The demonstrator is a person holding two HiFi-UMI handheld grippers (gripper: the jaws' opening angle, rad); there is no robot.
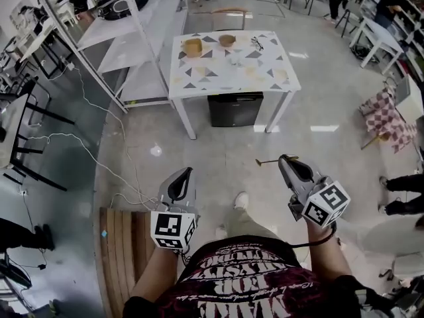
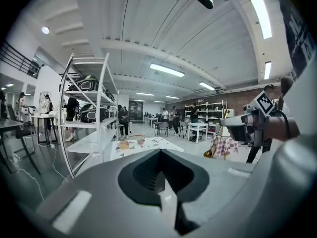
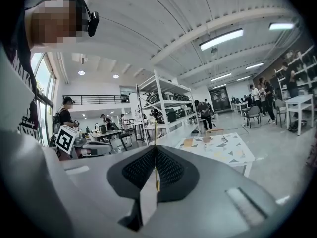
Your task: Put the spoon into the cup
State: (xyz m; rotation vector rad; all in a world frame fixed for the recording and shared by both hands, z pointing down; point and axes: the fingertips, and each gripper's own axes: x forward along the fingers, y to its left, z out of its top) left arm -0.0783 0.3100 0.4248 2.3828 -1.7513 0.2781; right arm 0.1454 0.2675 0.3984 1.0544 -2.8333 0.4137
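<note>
My right gripper [image 1: 286,159] is shut on a thin gold spoon [image 1: 268,161], which sticks out to the left of its tip above the floor. In the right gripper view the spoon [image 3: 155,152] stands upright, pinched where the jaws meet. My left gripper [image 1: 187,172] is shut and holds nothing; from its view the spoon [image 2: 213,145] hangs below the right gripper [image 2: 233,128]. Far ahead stands a white table with a triangle pattern [image 1: 265,78]. At its far side sit a tan cup [image 1: 193,46] and a small brown bowl [image 1: 227,40]. Both grippers are well short of the table.
A black box [image 1: 235,108] sits under the table. A white shelving rack [image 1: 119,25] runs along the left, with cables [image 1: 99,151] on the floor. A wooden board [image 1: 122,244] lies by my left side. A checkered chair [image 1: 387,114] and a person's legs [image 1: 401,194] are at the right.
</note>
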